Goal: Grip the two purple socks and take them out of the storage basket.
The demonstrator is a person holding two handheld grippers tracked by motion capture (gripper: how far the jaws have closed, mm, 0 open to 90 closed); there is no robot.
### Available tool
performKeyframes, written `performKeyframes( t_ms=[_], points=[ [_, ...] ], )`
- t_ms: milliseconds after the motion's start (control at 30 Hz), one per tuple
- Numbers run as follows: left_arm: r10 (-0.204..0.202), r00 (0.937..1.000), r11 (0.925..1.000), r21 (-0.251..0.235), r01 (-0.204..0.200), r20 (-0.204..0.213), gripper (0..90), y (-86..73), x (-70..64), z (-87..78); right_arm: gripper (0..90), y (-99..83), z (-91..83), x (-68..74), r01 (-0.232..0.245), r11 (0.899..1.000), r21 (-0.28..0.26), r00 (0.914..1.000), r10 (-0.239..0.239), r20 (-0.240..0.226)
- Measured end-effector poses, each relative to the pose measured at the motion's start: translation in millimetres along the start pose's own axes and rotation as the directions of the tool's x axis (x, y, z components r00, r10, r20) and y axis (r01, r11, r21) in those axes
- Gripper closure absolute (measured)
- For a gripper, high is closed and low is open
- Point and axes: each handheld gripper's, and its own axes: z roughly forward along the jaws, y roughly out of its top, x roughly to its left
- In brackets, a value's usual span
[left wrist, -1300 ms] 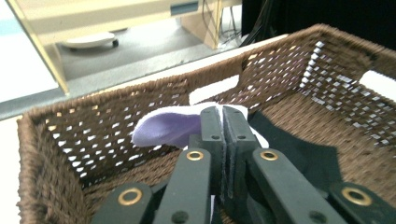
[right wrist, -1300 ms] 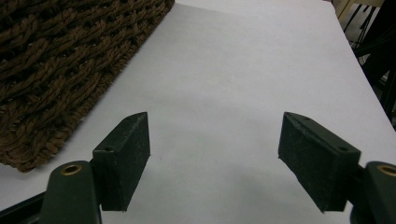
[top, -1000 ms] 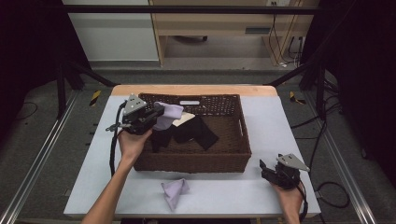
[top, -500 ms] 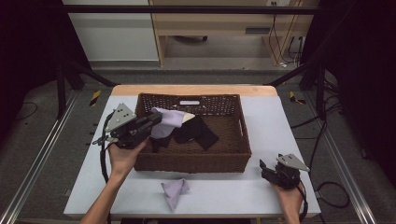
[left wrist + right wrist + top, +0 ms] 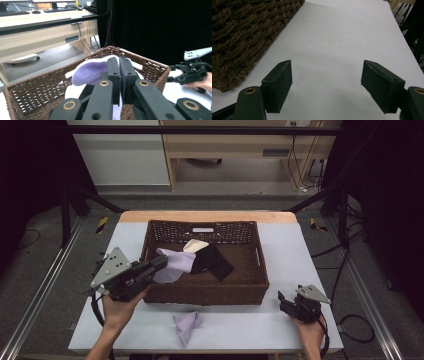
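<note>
A light purple sock point(image 5: 172, 265) drapes over the left rim of a brown wicker basket point(image 5: 205, 295). My left gripper point(image 5: 161, 262) is shut on its near end, just outside that rim. The left gripper view shows the jaws pressed together point(image 5: 119, 60), with the purple sock point(image 5: 90, 71) bulging beyond them above the basket point(image 5: 37, 87). A second purple sock point(image 5: 186, 325) lies crumpled on the white table in front of the basket. My right gripper point(image 5: 282, 299) rests open at the table's right front; its view shows bare table between the pads point(image 5: 327, 82).
Inside the basket lie a black cloth point(image 5: 215, 262) and a cream piece point(image 5: 195, 245). The basket's corner point(image 5: 242, 32) is left of the right gripper. The right gripper point(image 5: 175, 72) shows beyond the basket in the left gripper view. A wooden strip edges the table's far side.
My left gripper has drawn back to the left and toward the person, dragging the purple sock from the basket's middle over its left rim. The right gripper has stayed put.
</note>
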Motion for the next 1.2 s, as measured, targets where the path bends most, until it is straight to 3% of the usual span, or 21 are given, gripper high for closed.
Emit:
performKeyframes(
  t_ms=[433, 800, 1000, 1200],
  points=[
    [0.022, 0.9981, 0.9997, 0.004, -0.023, 0.057, 86.8, -13.8, -23.5, -18.3, 24.9, 0.0, -0.1, 0.3, 0.0, 1.0, 0.001, 1.0, 0.0, 0.004],
    [0.028, 0.994, 0.9951, 0.091, -0.038, 0.106, 86.9, -41.4, -40.9, -10.7, 24.9, -0.1, -0.3, 0.5, 0.004, 1.0, 0.001, 1.0, -0.004, 0.006],
    [0.008, 0.9925, 0.9851, 0.169, -0.029, 0.122, 86.9, -62.7, -45.1, -0.7, 24.8, -0.2, -0.1, 0.5, 0.007, 1.0, 0.003, 0.9999, -0.007, 0.007],
    [-0.007, 0.9914, 0.9701, 0.241, -0.025, 0.131, 86.8, -82.8, -46.4, 12.3, 24.8, -0.2, -0.2, 0.9, 0.007, 1.0, 0.006, 0.9999, -0.007, 0.008]
  ],
)
